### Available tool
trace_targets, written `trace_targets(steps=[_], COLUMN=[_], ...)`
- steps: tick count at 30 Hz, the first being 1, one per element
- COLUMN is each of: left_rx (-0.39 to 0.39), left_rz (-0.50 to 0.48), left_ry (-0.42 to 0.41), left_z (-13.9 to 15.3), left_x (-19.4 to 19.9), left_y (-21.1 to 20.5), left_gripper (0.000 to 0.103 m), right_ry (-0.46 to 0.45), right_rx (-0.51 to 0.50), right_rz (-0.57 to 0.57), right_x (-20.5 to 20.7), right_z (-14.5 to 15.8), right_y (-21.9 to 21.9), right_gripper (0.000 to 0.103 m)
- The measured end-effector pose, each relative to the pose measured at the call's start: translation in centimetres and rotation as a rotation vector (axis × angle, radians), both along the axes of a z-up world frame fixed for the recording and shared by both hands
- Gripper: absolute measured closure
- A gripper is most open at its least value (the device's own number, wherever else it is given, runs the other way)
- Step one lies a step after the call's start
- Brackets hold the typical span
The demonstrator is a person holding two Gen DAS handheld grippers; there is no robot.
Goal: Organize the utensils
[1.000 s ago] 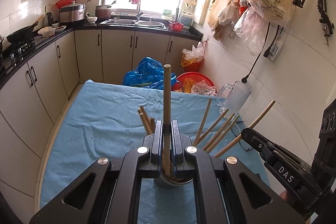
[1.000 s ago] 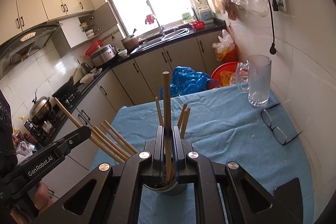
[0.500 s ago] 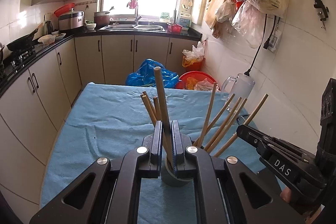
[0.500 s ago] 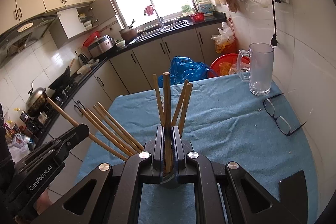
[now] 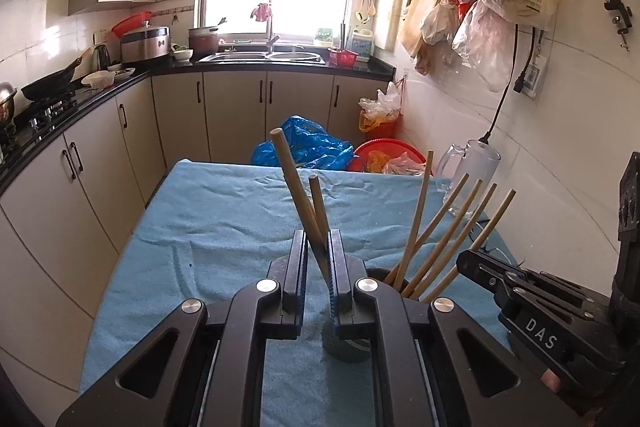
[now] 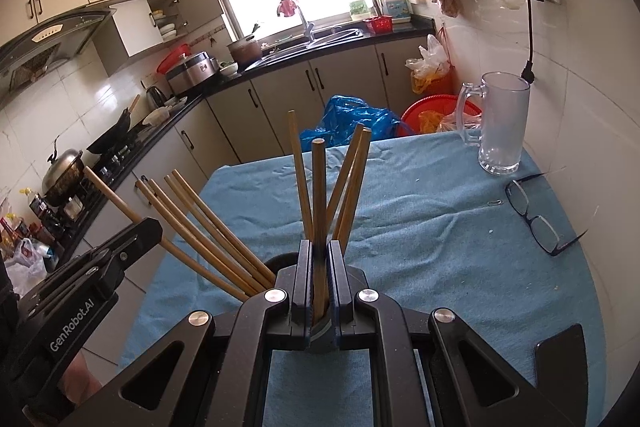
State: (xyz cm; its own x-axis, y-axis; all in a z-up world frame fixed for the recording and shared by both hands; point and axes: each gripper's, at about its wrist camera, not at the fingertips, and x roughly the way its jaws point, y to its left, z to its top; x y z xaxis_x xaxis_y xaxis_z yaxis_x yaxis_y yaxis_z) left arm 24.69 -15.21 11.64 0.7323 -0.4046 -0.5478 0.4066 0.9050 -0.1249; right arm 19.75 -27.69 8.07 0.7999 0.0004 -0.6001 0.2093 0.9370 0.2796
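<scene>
On the blue cloth (image 5: 224,219) of the kitchen table, near its front edge: grey perforated holder (image 5: 346,345), mostly hidden under the jaws in both wrist views.

- Left gripper (image 5: 318,239): clenched on a wooden chopstick (image 5: 290,179). The stick crosses the jaws on a slant, top tipped to the left, lower end going down toward the holder's mouth. A second, shorter-looking stick shows close against it; cannot tell whether it is also pinched.
- Right gripper (image 6: 319,247): clamped on its own upright stick (image 6: 319,195), standing nearly vertical, lower end inside the holder.
- Other chopsticks (image 5: 440,227) stand in the holder, fanned outward and leaning on its rim. The two grippers sit close beside each other over the same holder, so the fanned sticks lie between the two tools.

Edges and room:
- Right side: the cloth runs up to the tiled wall. A glass mug (image 6: 502,123) stands near the far right corner, a pair of glasses (image 6: 532,215) lies nearer, and a paper clip (image 6: 495,203) is just beside them.
- Left side: the table edge drops to a narrow floor strip along the base cabinets (image 5: 80,187).
- Far edge: beyond it on the floor sit a blue plastic bag (image 5: 316,147) and a red basin (image 5: 384,151).
- Open cloth stretches ahead of the holder and to its left, wrinkled but flat.
</scene>
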Motion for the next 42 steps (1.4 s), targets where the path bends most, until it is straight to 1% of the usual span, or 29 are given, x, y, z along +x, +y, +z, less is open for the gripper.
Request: trace_targets(steps=[6,8,10,11,13,15,16,19,21,22,23,25,26,28,29,30,31,32,34,37,39,42], left_rx=[-0.002,-0.004,-0.005,-0.005,-0.005,-0.004,-0.003,-0.001,-0.001,-0.002,-0.002,0.002,0.004,0.022,0.03,0.036,0.05,0.06,0.101,0.151,0.179,0.194], left_rz=[-0.007,-0.007,-0.002,0.002,0.008,0.012,0.014,0.031,0.038,0.044,0.051,0.075,0.085,0.128,0.143,0.152,0.171,0.184,0.215,0.233,0.244,0.247], left_ry=[-0.001,-0.003,-0.008,-0.011,-0.015,-0.014,-0.015,-0.026,-0.031,-0.033,-0.035,-0.04,-0.044,-0.064,-0.071,-0.074,-0.081,-0.088,-0.111,-0.128,-0.13,-0.112], left_z=[0.0,0.1,0.3,0.4,0.5,0.6,0.7,0.9,0.9,1.0,1.0,1.0,1.0,0.7,0.6,0.6,0.3,0.1,-0.6,-1.5,-2.3,-3.4], left_x=[-0.2,-0.3,-0.4,-0.4,-0.5,-0.5,-0.6,-1.0,-1.4,-1.6,-1.9,-2.6,-2.8,-4.1,-4.7,-5.2,-6.2,-6.8,-8.7,-11.0,-12.5,-14.3], left_y=[0.2,0.2,0.3,0.3,0.4,0.5,0.5,0.8,1.0,1.3,1.5,2.3,2.5,3.5,3.8,4.0,4.5,4.8,5.5,6.4,7.3,8.6], left_gripper=[0.094,0.091,0.083,0.081,0.079,0.077,0.074,0.067,0.065,0.062,0.059,0.048,0.046,0.038,0.036,0.031,0.026,0.025,0.018,0.008,0.007,0.007], right_ry=[-0.011,-0.017,-0.023,-0.026,-0.031,-0.036,-0.038,-0.042,-0.044,-0.048,-0.051,-0.052,-0.049,-0.045,-0.042,-0.038,-0.036,-0.035,-0.036,-0.044,-0.044,-0.041], right_rx=[-0.007,-0.012,-0.016,-0.018,-0.02,-0.023,-0.025,-0.037,-0.048,-0.06,-0.069,-0.089,-0.103,-0.13,-0.144,-0.159,-0.174,-0.193,-0.225,-0.261,-0.28,-0.307], right_rz=[0.002,0.001,0.0,-0.002,-0.009,-0.014,-0.019,-0.042,-0.057,-0.071,-0.079,-0.098,-0.118,-0.151,-0.164,-0.175,-0.186,-0.198,-0.21,-0.21,-0.217,-0.211], right_x=[-0.4,-0.8,-1.1,-1.3,-1.7,-2.1,-2.3,-3.1,-3.6,-3.9,-4.2,-4.8,-5.2,-6.0,-6.4,-6.8,-7.3,-7.9,-8.9,-10.8,-12.2,-14.2], right_z=[0.6,0.9,1.2,1.4,1.6,1.8,1.9,2.1,2.3,2.4,2.5,2.6,2.6,2.6,2.5,2.5,2.5,2.4,2.3,1.8,1.2,0.2], right_y=[0.1,0.3,0.3,0.2,0.1,-0.1,-0.2,-0.5,-0.5,-0.5,-0.6,-0.7,-0.8,-0.9,-0.9,-0.8,-0.7,-0.4,0.2,1.4,2.3,3.6], right_gripper=[0.095,0.095,0.093,0.092,0.084,0.079,0.077,0.066,0.058,0.053,0.051,0.039,0.037,0.027,0.024,0.02,0.019,0.018,0.013,0.01,0.01,0.009])
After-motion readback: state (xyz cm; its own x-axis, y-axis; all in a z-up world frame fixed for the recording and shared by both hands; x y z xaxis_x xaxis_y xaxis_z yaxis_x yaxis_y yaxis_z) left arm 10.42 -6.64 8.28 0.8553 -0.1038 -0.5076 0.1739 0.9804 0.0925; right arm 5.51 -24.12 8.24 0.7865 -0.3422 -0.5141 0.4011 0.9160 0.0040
